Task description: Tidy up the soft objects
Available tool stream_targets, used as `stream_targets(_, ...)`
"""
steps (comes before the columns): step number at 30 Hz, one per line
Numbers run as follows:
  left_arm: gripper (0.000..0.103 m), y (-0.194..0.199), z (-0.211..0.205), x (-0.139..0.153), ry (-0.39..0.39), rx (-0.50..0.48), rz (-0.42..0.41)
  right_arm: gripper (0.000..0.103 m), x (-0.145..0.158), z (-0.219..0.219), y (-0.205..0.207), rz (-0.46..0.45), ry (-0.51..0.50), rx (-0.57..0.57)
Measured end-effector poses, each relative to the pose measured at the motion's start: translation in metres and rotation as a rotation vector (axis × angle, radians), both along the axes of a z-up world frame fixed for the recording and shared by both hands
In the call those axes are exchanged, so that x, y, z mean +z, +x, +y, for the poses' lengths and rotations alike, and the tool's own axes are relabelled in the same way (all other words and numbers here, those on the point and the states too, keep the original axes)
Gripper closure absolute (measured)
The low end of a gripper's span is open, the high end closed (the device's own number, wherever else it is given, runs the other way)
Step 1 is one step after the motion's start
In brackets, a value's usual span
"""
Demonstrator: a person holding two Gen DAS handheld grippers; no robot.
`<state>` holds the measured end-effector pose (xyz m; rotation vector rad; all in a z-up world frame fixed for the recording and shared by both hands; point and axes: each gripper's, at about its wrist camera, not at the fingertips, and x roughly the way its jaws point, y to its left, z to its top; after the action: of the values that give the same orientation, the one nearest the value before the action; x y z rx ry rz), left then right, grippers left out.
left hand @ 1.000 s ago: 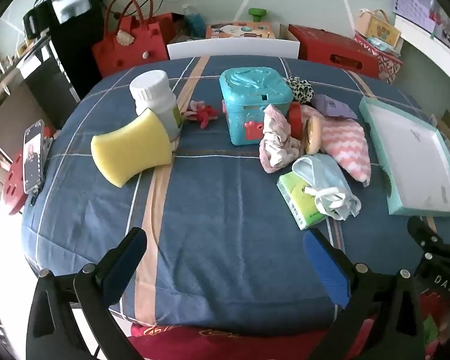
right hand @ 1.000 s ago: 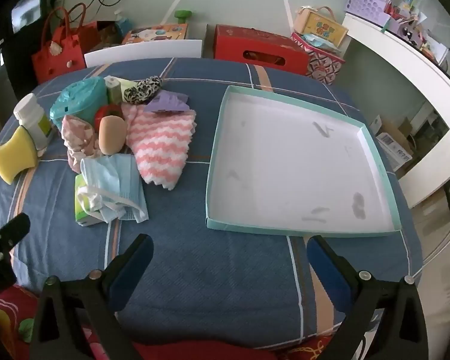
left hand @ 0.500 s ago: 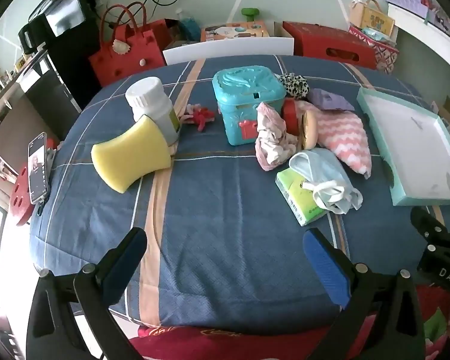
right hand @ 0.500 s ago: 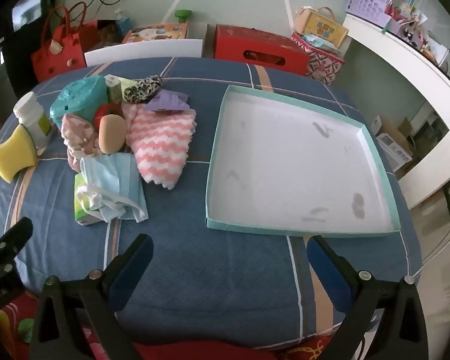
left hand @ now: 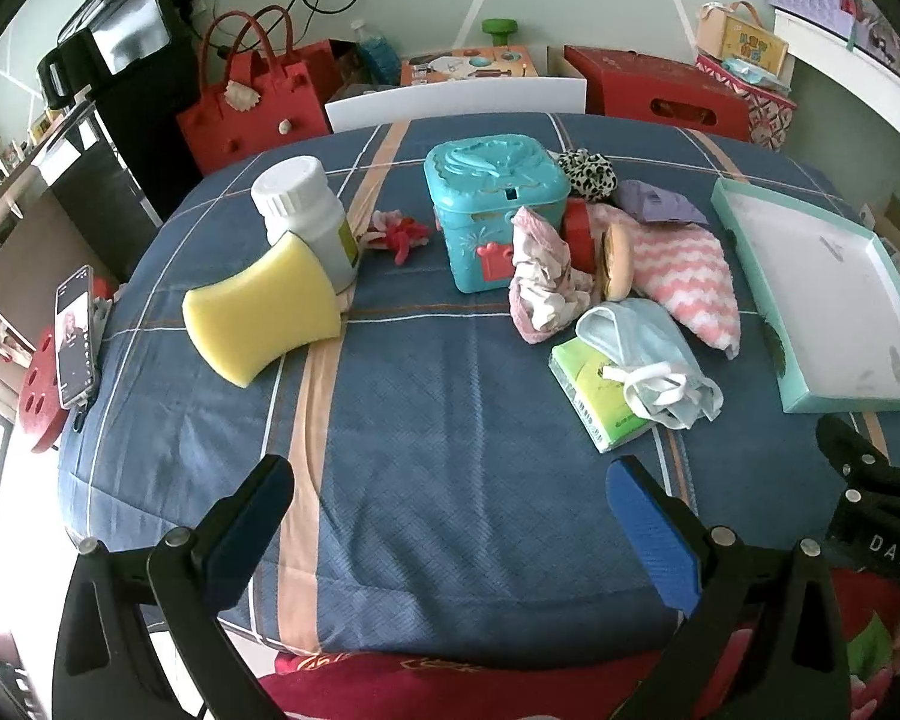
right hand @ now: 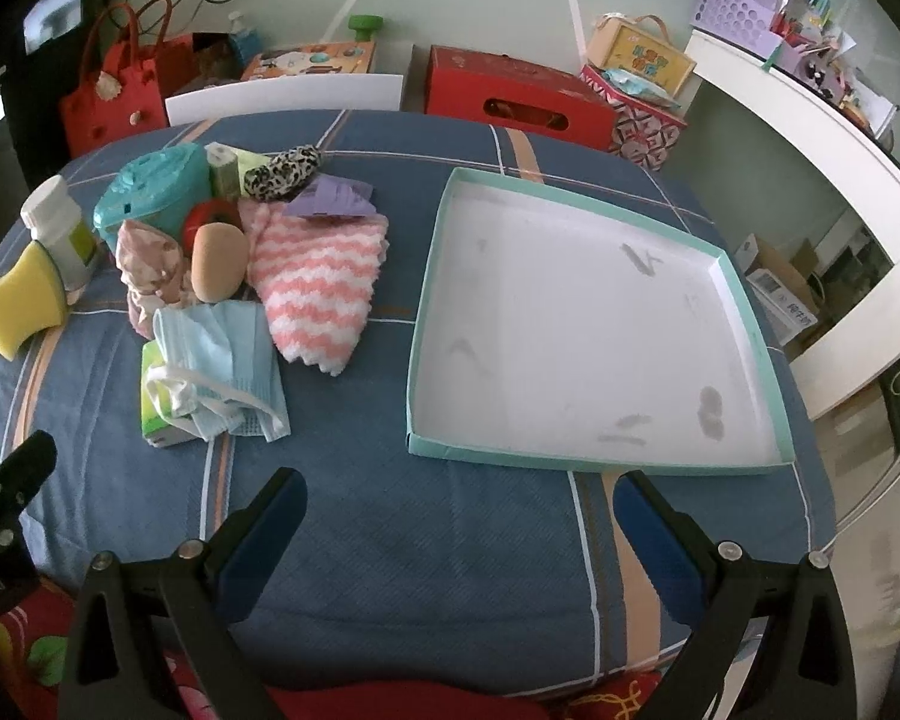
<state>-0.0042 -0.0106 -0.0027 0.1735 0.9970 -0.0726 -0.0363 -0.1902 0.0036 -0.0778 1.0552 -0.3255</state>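
Right now both grippers hover over the near edge of the table (left hand: 450,480), covered w/ a blue plaid cloth. Left gripper (left hand: 450,516) has its blue-padded jaws spread wide, nothing between them; right gripper (right hand: 459,525) likewise spread wide, gripping nothing.

Landmark: the teal toy box (left hand: 495,207), upright, mid-table toward the far side. Soft stuff clusters on its right. A crumpled pink floral cloth (left hand: 540,282) leans against the box's front right corner. Just right of that, a tan oval sponge (right hand: 216,261) stands on edge w/ a red round item (right hand: 207,219) behind it, touching the box. Further right of the box lies a pink-and-white zigzag towel (right hand: 315,294), w/ a purple cloth (right hand: 333,198) on its far end. Behind the box's right corner sits a leopard-print scrunchie (left hand: 588,171). In front of the box and to the right, a light blue face mask (left hand: 642,354) is draped over a green tissue pack (left hand: 594,396).

Left of the box: a small red-pink hair tie (left hand: 399,231) close by, then a white bottle (left hand: 309,213) upright, and a yellow sponge (left hand: 264,306) leaning on the bottle's front.

Well right of the box, past the towel, lies a shallow teal-rimmed tray (right hand: 426,324), white inside w/ a few grey smudges, nothing in it. A phone (left hand: 75,336) sits off the table's left edge on a red stool.
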Motion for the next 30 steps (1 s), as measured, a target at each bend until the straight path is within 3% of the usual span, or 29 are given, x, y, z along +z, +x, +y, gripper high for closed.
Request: stream_targets(30,0.000,-0.0007,-0.0001,-0.0008,0.005,-0.001,-0.001,0.000,-0.0011,-0.0006,0.0005,0.004,0.004,-0.004)
